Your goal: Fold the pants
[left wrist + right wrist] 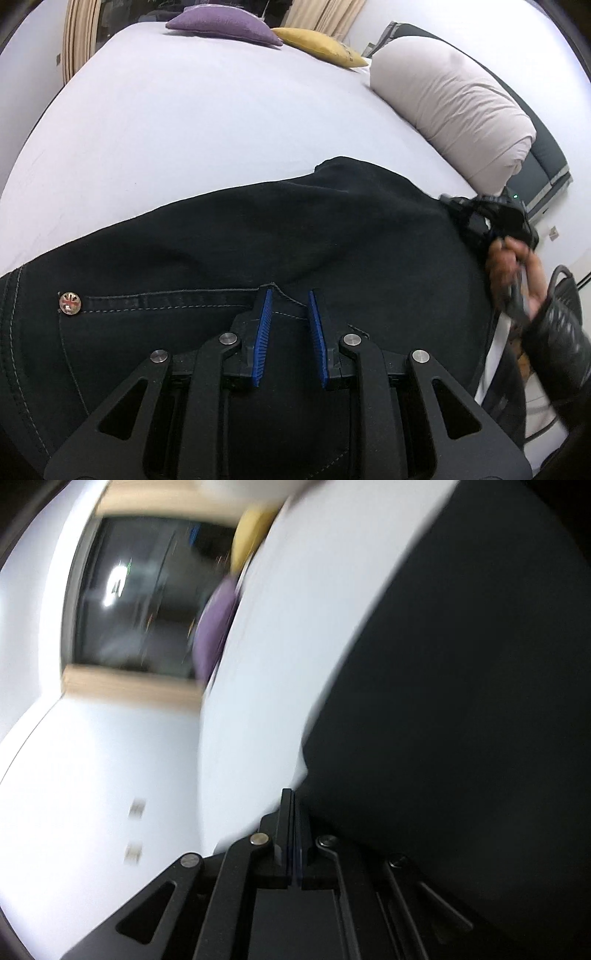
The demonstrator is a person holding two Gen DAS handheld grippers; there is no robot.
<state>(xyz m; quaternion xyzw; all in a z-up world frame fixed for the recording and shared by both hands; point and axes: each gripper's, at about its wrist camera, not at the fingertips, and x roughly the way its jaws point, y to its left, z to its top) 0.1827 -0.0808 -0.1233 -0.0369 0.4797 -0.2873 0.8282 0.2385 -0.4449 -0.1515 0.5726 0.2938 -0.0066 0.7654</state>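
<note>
With left claw [290,295] apart over pants [258,229] on bed [184,122], right claw [294,801] together at far-right edge: folding underway; next, clamp near pocket seam.

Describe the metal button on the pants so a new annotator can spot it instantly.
Start from the white bed, where black pants lie across the near edge. On the pants, look left of the left hand-held gripper, at the end of the stitched pocket seam. The metal button is the only shiny round thing on the dark fabric, silver with a reddish cross pattern.
</note>
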